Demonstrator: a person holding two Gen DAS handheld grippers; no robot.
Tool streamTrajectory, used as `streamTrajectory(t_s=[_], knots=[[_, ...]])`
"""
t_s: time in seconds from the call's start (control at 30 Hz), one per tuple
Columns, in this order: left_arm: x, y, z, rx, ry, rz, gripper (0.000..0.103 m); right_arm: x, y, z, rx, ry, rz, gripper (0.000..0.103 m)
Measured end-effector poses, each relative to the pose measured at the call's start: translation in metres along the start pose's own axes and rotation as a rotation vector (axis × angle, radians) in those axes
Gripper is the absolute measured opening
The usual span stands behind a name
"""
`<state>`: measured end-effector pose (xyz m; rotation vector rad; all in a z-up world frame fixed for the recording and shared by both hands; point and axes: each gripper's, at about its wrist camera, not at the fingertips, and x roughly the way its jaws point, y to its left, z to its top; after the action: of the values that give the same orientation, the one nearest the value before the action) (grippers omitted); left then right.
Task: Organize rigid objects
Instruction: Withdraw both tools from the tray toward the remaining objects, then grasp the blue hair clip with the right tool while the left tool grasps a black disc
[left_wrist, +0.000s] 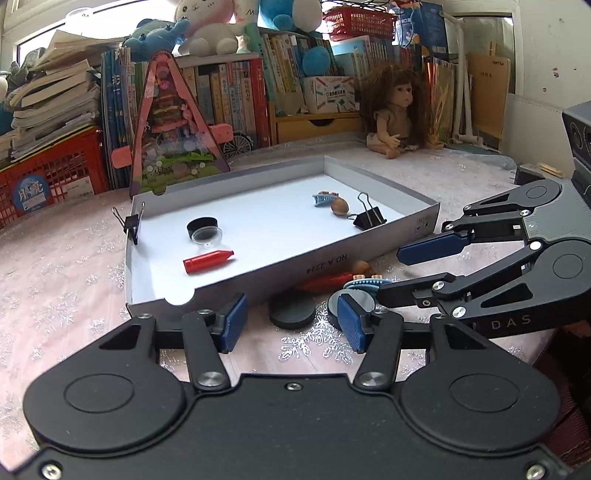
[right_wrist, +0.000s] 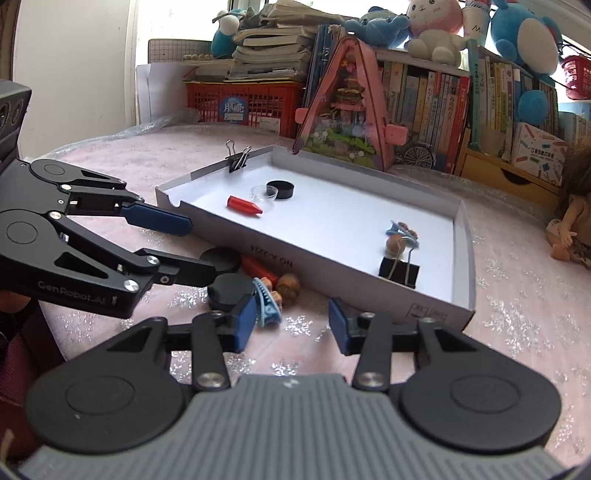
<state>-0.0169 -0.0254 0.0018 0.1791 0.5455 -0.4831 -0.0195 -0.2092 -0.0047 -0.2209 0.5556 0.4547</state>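
Note:
A white shallow box holds a red crayon, a black cap, a clear lid, a blue hair clip, a brown nut and a binder clip. In front of it on the cloth lie two black discs, a second crayon, a nut and a blue clip. My left gripper is open, its pads either side of a disc without touching. My right gripper is open, its left pad beside the blue clip.
Another binder clip grips the box's left wall. A pink triangular toy house, a doll, red baskets and shelves of books with plush toys stand behind the box. The pink snowflake cloth covers the table.

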Motion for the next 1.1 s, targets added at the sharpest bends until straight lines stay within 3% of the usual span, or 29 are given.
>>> streamTrajectory(t_s=[0.13,0.33,0.63,0.8,0.87,1.1], knots=[[0.005,0.002,0.001,-0.021,0.008,-0.003,0.051,0.005,0.005,0.001,-0.014,0.006,0.008,0.038],[0.008,0.005,0.003,-0.039,0.008,-0.001,0.048,0.008,0.007,-0.001,-0.014,0.012,0.017,0.017],[0.008,0.009,0.001,-0.051,0.013,0.002,0.048,0.0,-0.011,-0.009,0.004,0.03,-0.04,0.017],[0.007,0.007,0.001,-0.039,0.01,0.01,0.048,-0.004,-0.021,-0.012,0.016,0.031,-0.08,0.028],[0.007,0.007,0.001,-0.034,0.009,0.013,0.048,-0.004,-0.024,-0.012,0.024,0.034,-0.109,0.04],[0.008,0.006,0.003,-0.047,0.017,0.017,0.049,0.0,-0.037,-0.011,0.095,0.044,-0.229,0.042]])
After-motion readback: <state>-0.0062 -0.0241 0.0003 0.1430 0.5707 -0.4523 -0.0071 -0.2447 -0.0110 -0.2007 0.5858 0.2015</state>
